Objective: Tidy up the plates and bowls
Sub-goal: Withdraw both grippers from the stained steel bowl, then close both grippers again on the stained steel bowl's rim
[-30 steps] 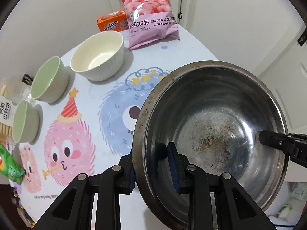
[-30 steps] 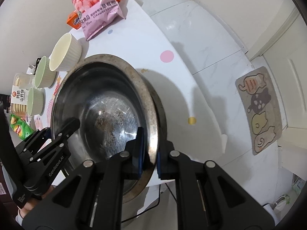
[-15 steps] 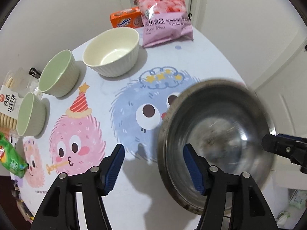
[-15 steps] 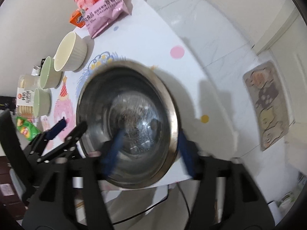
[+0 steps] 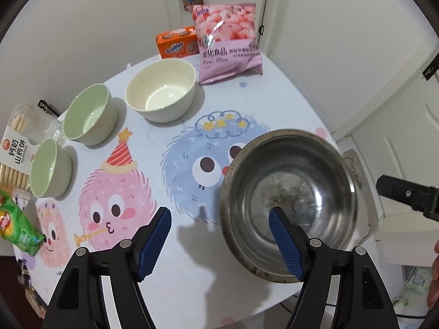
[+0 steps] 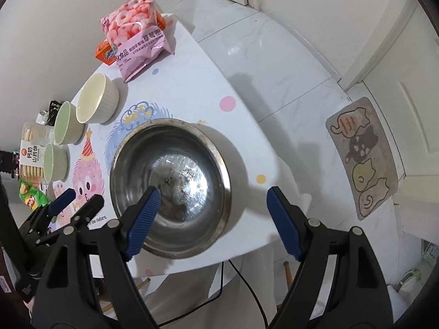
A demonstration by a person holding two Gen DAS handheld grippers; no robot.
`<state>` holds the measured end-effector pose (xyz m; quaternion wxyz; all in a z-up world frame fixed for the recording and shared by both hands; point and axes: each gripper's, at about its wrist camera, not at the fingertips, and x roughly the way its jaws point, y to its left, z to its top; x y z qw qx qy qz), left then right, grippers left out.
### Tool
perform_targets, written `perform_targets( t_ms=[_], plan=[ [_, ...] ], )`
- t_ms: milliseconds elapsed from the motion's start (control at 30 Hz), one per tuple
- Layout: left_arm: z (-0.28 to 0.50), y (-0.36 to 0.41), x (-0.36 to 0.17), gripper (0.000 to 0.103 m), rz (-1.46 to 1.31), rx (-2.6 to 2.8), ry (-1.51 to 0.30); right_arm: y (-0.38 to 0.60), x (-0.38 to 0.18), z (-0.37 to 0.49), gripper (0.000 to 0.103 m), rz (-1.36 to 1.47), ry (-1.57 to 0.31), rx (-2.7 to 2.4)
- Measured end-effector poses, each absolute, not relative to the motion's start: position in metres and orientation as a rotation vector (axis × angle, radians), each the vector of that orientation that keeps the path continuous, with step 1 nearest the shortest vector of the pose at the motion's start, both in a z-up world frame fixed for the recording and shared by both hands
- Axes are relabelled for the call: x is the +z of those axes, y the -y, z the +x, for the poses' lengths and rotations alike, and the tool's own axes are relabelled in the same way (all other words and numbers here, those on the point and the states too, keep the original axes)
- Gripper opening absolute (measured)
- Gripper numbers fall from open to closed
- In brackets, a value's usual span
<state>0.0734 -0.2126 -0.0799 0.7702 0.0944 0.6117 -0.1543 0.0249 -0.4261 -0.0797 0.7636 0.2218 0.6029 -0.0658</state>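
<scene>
Stainless steel bowl [image 5: 290, 205]: sits upright on the table [image 5: 288, 87] near its front right edge, on the right side of the blue fuzzy cartoon [image 5: 208, 159]; dark speckled residue on its bottom; rim discoloured. Used as landmark below.
Green snack packet [image 5: 19, 230]: far left of the steel bowl, at the table's left edge.
Biscuit pack [image 5: 16, 148]: far left of the steel bowl, behind the green packet; clear wrap, white label.
Small green bowl [image 5: 50, 168]: left of the steel bowl, just beside the biscuit pack, upright.
Second green bowl [image 5: 89, 115]: left and behind the steel bowl, close behind the first green one, upright.
Cream ribbed bowl [image 5: 162, 91]: behind and left of the steel bowl, just right of the second green bowl, apart from it.
Orange box [image 5: 177, 45]: far behind the steel bowl, at the back edge.
Pink strawberry snack bag [image 5: 229, 44]: behind the steel bowl, leaning in front of the orange box.
Left gripper [image 5: 219, 241]: fingers spread wide, holding nothing; left pad over the pink cartoon, right pad in line with the steel bowl's interior; contact cannot be told.
Right gripper [image 6: 211, 219]: fingers spread wide, holding nothing; its left pad over the steel bowl's inside, right pad outside the bowl, straddling the right rim.
</scene>
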Motion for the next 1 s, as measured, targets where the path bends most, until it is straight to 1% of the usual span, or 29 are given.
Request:
perform_targets(
  t_ms=[133, 300, 533, 867, 1000],
  plan=[
    [0.071, 0.213, -0.067, 0.077, 0.193, -0.342, -1.319, 0.43, -0.074, 0.015, 0.081, 0.522, -1.293, -0.163],
    [0.067, 0.218, -0.068, 0.077, 0.218, -0.351, -1.306, 0.434, -0.077, 0.01, 0.081, 0.558, -1.292, -0.178],
    [0.066, 0.22, -0.092, 0.077, 0.228, -0.332, -1.343, 0.437, -0.091, 0.008, 0.081, 0.563, -1.317, -0.176],
    [0.071, 0.227, -0.131, 0.077, 0.226, -0.316, -1.382, 0.439, -0.137, 0.022, 0.081, 0.552, -1.412, -0.16],
    [0.076, 0.231, -0.143, 0.077, 0.237, -0.303, -1.397, 0.438, -0.147, 0.026, 0.081, 0.549, -1.429, -0.144]
  ],
)
